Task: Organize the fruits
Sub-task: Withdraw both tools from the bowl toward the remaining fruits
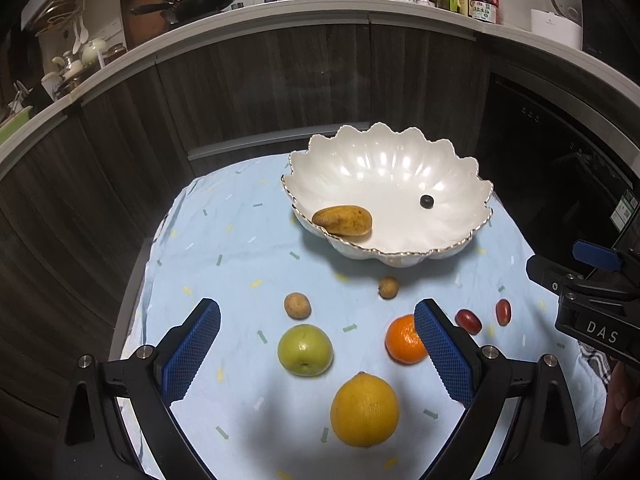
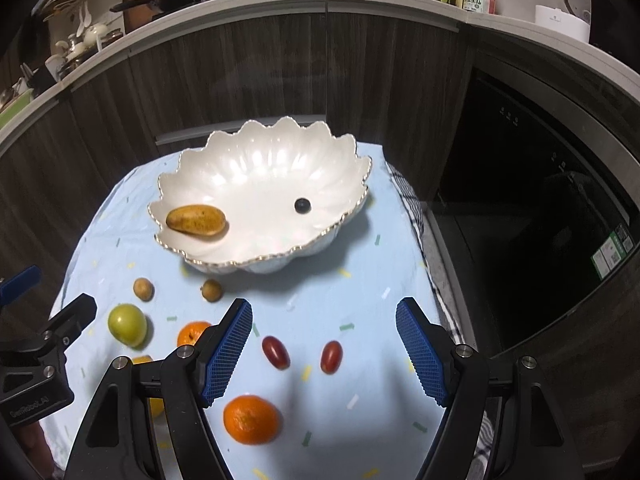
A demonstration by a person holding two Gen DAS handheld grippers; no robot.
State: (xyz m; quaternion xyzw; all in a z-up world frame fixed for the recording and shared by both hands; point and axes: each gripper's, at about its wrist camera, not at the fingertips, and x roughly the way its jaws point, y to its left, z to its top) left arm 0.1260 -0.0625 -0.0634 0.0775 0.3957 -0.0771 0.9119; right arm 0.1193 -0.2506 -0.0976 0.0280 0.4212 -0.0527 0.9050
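Your left tongs [image 1: 316, 344] and right tongs [image 2: 324, 344] both gaped wide and held nothing above the table [image 1: 240, 264]. One scalloped white bowl [image 1: 400, 168] held one mango [image 1: 342, 220] and one blueberry [image 1: 427, 201]. On the cloth lay two longans [image 1: 297, 305], one green apple [image 1: 305, 350], one lemon [image 1: 364, 409], two red grapes [image 2: 275, 352] and two tangerines [image 2: 251, 419].

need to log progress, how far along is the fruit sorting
Done: a mango and one dark berry lie in the white bowl. In hand: nothing; left gripper and right gripper are open. Left: apple, lemon, two oranges, both red grapes.
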